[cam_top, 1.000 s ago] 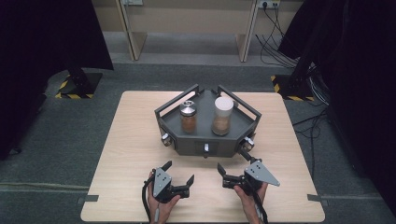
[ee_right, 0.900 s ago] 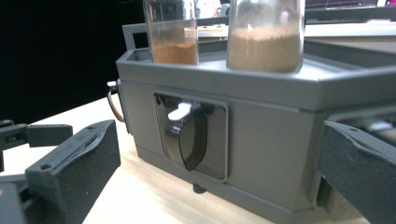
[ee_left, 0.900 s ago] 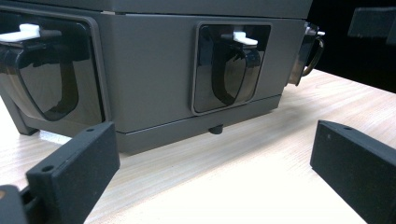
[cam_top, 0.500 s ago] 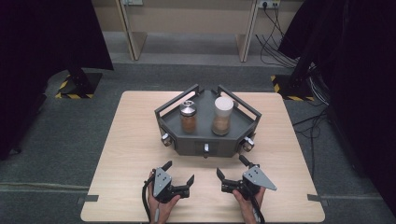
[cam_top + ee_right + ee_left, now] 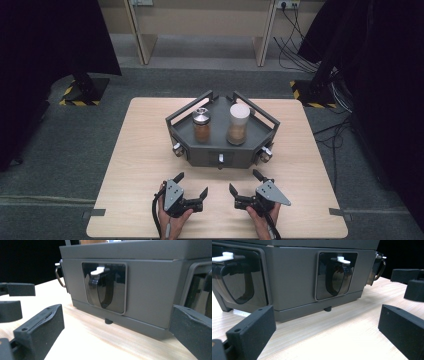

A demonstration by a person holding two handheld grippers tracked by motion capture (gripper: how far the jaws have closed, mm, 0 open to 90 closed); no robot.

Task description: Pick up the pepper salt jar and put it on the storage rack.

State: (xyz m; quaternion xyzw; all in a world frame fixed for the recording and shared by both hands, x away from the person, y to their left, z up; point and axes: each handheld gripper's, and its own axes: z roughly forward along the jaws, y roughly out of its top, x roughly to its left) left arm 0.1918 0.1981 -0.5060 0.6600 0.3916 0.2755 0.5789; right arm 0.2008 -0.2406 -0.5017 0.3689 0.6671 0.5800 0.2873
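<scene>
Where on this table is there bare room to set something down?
Bare wood lies left of the grey tray, out to the table edge, and likewise on its right. The strip between the tray's front and the left tool and right tool is narrow. The tray top is crowded by the brown jar and white-lidded jar.

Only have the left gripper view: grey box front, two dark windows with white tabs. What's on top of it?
Observer: Two jars stand on the grey rack: a metal-lidded jar and a taller white-lidded jar, apart.
Operator: Any rails up there?
Observer: Yes, raised bars run along its back sides.
Operator: Right gripper state?
Observer: The right gripper is open, low over the table, fingers toward the rack, touching nothing.
</scene>
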